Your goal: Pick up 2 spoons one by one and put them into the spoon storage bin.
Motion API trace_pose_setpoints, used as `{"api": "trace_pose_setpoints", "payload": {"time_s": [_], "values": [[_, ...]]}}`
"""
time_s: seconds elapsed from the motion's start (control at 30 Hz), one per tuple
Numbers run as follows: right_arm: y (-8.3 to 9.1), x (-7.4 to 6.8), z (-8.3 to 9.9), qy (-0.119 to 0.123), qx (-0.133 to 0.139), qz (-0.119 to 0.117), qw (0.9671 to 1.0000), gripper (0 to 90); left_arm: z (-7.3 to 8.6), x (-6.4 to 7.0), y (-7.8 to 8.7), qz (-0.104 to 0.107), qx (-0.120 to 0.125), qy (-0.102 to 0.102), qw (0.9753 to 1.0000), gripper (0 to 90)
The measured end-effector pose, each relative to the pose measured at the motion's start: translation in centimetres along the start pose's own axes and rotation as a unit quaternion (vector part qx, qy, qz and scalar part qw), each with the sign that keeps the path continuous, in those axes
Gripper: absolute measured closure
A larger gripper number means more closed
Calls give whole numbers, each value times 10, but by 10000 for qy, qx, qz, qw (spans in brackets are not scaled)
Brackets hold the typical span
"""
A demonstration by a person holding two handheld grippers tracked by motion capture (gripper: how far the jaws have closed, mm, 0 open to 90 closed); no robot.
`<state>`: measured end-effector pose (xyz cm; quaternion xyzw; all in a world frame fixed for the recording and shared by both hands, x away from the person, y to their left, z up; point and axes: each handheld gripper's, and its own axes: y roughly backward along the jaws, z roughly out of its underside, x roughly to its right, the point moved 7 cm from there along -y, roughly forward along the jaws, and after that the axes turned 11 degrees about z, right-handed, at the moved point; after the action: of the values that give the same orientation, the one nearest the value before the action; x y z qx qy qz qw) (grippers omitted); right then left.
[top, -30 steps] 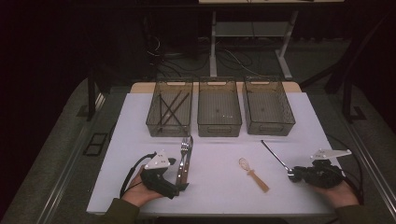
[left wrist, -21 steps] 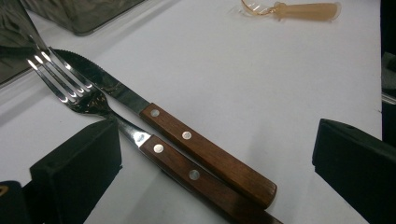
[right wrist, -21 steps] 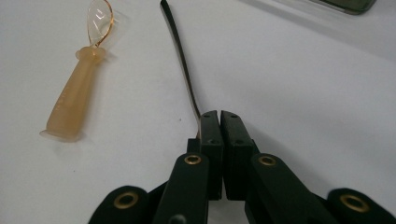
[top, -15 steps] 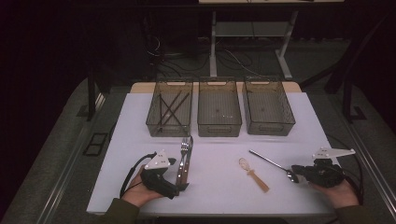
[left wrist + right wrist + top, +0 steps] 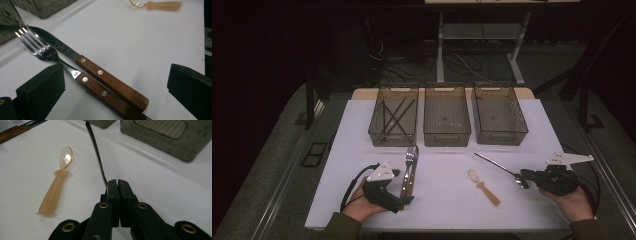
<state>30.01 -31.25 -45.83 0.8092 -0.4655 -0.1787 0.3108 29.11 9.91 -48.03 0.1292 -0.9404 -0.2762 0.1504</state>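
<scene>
Between the closed jaws of the right tongs (image 5: 118,185) sits a slim metal spoon (image 5: 497,164), gripped near its bowl end, with the handle pointing away toward the bins. It lies at the right of the white table (image 5: 442,210), close to the surface. Keep the grip firm and the handle level while lifting, since a long thin utensil held at one end is likely to pivot in the jaws. Raise it clear before travelling so that the free end does not drag or strike the rim of the right bin (image 5: 499,116).

Just beside the spoon lies a translucent plastic spoon (image 5: 56,188), apart from it; pass above it rather than across it.

Left tongs (image 5: 403,199) stand wide open over a wood-handled fork (image 5: 75,76) and knife (image 5: 100,78), which lie side by side and touching. Close on one handle only, approaching from above, to avoid dragging its neighbour. The left bin (image 5: 394,116) already holds dark sticks; the middle bin (image 5: 447,116) looks nearly bare.
</scene>
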Motion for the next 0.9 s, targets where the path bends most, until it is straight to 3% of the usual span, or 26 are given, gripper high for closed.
{"api": "trace_pose_setpoints", "payload": {"time_s": [0.43,0.9], "values": [[-2,-5,-28,15,320,-31,9995,891,0,-1,0,-12,100,92,9999,2],[-9,-2,-62,-64,558,139,9983,891,3,-3,0,-51,42,79,9999,2]]}}
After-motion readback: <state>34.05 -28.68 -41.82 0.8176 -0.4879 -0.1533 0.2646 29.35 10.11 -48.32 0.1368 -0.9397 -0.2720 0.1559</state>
